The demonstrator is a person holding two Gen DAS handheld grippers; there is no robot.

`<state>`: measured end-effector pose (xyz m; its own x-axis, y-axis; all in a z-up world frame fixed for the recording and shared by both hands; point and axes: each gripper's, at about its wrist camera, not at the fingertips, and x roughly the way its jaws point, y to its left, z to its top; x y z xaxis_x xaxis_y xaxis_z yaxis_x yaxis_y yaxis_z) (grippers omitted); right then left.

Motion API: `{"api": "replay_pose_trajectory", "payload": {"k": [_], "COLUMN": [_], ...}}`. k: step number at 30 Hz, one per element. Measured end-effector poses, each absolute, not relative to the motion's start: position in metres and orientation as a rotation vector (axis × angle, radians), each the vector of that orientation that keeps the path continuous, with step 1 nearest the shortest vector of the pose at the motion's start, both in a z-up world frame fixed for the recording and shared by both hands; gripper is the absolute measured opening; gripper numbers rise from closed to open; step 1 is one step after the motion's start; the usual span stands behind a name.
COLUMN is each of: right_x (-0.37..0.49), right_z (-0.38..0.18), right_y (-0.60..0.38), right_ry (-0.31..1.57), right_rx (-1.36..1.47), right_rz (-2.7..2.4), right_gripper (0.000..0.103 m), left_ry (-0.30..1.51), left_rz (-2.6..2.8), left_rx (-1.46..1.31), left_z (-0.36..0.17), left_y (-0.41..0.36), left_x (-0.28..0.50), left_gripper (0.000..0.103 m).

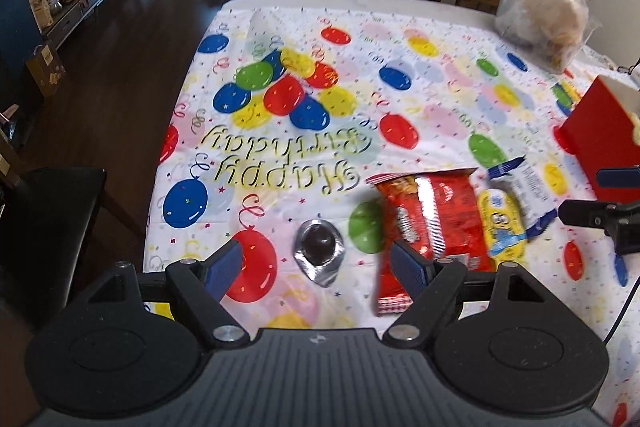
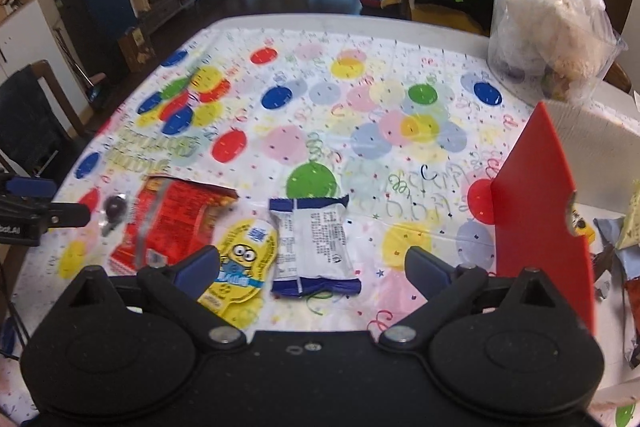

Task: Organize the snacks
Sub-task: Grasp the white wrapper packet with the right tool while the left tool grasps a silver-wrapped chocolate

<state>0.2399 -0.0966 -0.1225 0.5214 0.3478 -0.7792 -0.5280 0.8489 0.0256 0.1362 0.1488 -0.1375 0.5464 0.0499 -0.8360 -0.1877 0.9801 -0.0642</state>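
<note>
Both grippers hang open and empty above the tablecloth (image 1: 400,39): the foil cup (image 1: 319,250) sits at twelve o'clock between the left gripper (image 1: 320,261) fingers, the white packet (image 2: 314,245) likewise for the right gripper (image 2: 316,269).

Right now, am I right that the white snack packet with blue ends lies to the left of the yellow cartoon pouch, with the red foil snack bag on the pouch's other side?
Not quite: in the right wrist view the white snack packet with blue ends lies to the right of the yellow cartoon pouch. The red foil snack bag is indeed on the pouch's other side.
</note>
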Motion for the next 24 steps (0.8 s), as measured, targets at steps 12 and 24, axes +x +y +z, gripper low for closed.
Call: {"api": "replay_pose_trajectory", "payload": {"k": [12,24], "right_x": [0.27,0.285], "right_z": [-0.15,-0.155], "right_y": [-0.081,-0.075], "right_ry": [0.952,0.978], "right_rx": [-0.232,-0.199], "right_rz": [0.512,0.544], "right_gripper": [0.077,0.063], "left_ry": [1.033,1.064], "left_rz": [0.15,0.162], "left_rx": [-0.169,-0.187], "left_z": [-0.162,-0.172], "left_y": [0.154,0.157], "left_x": [0.157,0.167], "left_gripper": [0.08,0.059]}}
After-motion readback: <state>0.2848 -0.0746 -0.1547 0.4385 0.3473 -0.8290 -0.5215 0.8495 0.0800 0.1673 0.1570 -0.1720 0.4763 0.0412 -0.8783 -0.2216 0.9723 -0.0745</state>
